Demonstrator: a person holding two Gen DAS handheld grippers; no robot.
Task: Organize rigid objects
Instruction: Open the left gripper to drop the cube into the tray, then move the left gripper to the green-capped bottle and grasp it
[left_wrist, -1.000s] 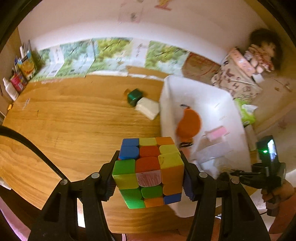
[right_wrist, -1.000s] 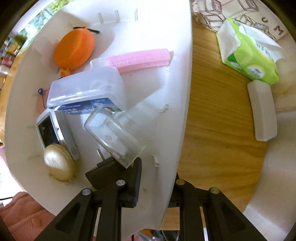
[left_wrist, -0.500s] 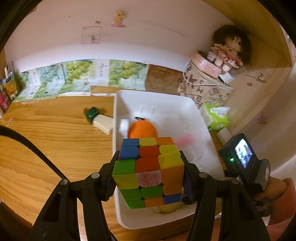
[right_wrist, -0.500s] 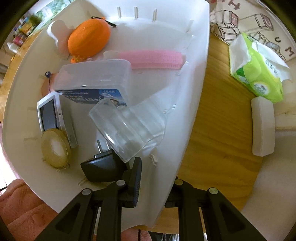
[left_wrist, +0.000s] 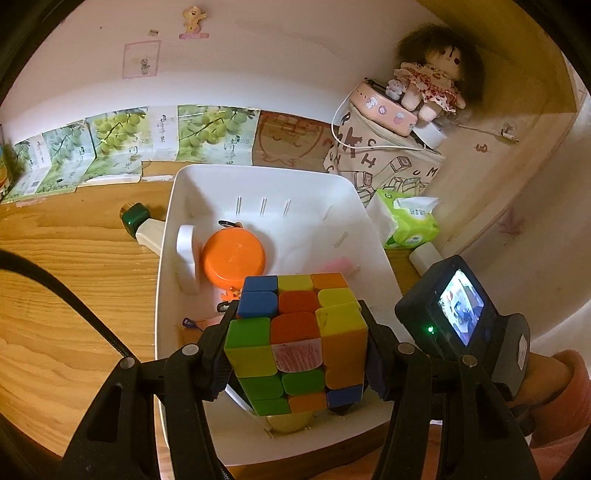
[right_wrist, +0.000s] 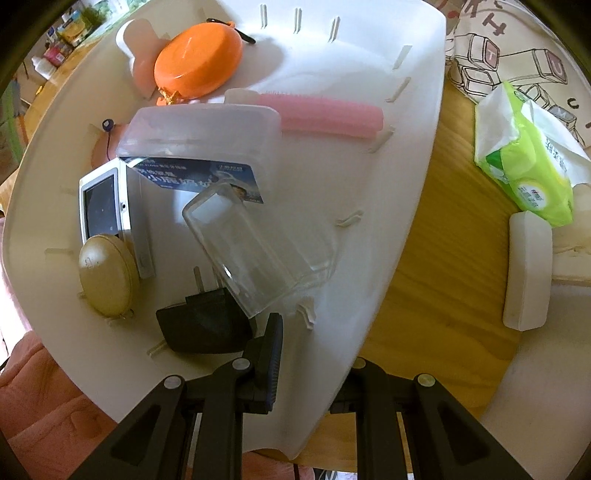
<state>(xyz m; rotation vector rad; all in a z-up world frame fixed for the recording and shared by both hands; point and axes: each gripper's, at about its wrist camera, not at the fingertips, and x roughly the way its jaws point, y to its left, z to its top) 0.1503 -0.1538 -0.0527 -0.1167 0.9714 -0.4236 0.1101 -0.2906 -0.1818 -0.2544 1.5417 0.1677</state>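
Left wrist view, change: white bin (left_wrist: 258, 184) now sits squarely beneath, where bare table showed before.
Right gripper (right_wrist: 310, 354): clamped on the bin's near-right wall, steadying it.
Left gripper (left_wrist: 297, 350): grips puzzle cube (left_wrist: 295, 343) above the bin's near end.
Meaning: cube looks ready to release.

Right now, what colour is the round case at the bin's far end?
Orange. The round case shows best in the right wrist view, lying in the white bin.

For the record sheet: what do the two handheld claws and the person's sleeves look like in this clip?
Both the left claw and the right claw are matte black plastic with angular linkage arms, silver pivot rivets and ribbed pads with a bluish tinge. The right one carries a black camera with a lit screen and a green indicator light. The sleeve is salmon-pink and fuzzy.
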